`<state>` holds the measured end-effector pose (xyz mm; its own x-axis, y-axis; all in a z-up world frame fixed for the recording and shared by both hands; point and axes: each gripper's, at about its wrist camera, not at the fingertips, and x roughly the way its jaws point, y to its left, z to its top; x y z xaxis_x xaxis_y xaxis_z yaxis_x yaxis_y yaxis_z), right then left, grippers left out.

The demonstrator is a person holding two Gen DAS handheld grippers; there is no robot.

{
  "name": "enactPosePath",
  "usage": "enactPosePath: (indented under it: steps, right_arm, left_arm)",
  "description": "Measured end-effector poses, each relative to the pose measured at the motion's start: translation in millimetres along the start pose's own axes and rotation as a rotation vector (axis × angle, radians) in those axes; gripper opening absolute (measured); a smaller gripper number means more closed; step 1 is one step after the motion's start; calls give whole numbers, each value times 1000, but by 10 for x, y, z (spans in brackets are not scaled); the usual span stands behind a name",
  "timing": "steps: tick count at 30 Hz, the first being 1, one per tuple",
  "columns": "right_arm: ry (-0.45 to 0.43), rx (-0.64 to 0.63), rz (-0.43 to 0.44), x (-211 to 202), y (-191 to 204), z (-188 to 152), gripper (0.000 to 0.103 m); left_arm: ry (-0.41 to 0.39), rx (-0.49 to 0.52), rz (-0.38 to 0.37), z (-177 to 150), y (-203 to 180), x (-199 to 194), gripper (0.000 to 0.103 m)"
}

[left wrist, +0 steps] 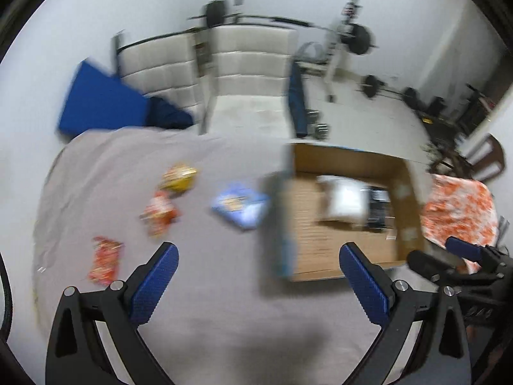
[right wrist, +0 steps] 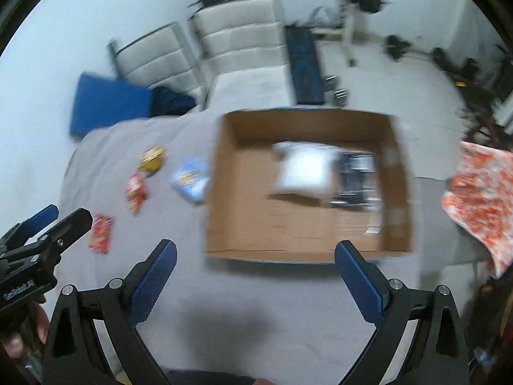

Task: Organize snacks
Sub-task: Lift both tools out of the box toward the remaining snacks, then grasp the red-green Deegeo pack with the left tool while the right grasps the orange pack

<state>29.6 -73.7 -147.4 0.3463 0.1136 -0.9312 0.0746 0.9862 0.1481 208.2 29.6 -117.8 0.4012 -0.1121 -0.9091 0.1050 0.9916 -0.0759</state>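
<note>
Left claw (left wrist: 258,284): open wide, empty, hovering above the grey-covered worktop (left wrist: 224,320), with the loose snacks ahead and to its left.
Right claw (right wrist: 255,280): also spread wide and holding nothing, poised just short of the near wall of the cardboard box (right wrist: 221,192).
Far-left snacks: two small red-orange packets, one nearest the left claw (left wrist: 105,260) and one further up (left wrist: 159,213), both lying flat on the cloth and apart from each other.
Yellow packet (left wrist: 179,177): just beyond the upper red one, close to it; blur hides whether they touch.
Blue-and-white bag (left wrist: 239,204): flat on the cloth, just beside the box's left wall.
Box contents: a white pouch (right wrist: 304,170) and a dark packet (right wrist: 354,175) lie side by side toward the back right; the front and left of the floor are bare.
Right edge: an orange-and-white patterned cloth (right wrist: 481,199) hangs beside the box, not part of the job.
Step in hand, as I judge it: fetching the next loose snack, probably with the left claw.
Doing it well: come down over the packet, pinch it across its short width near the middle so it does not fold or slip, lift clear of the box wall, and release over the bare floor instead of on top of the pouch.
Caution: both views are motion-blurred, so fine detail is uncertain.
</note>
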Motion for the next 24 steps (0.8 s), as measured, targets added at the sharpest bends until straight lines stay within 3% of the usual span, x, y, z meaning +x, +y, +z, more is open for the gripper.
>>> enactPosePath:
  steps: [6,10,14,19,22,24]
  right_arm:
    - [166,-38,128,987,1172,277,101]
    - [277,27,177,1752,1812,431,101]
    - [382,182,218,2477,2259,562,101]
    - [451,350,181,3220,2583,640,100]
    - [477,392,119,3591,2726,669,87]
    - [507,378,70,3802,2813,666,63]
  left_arm:
    - [81,-148,155,-133,1368,308,103]
    - [152,-262,236,-277,2182,724,103]
    - [226,-351,263,-424,2683,1128,103]
    - [308,-421,265,-575,3095,1595,103]
    - [350,-437,260,-655,3251,1823,103]
    - [367,-439,246,-691,3301,1913,103]
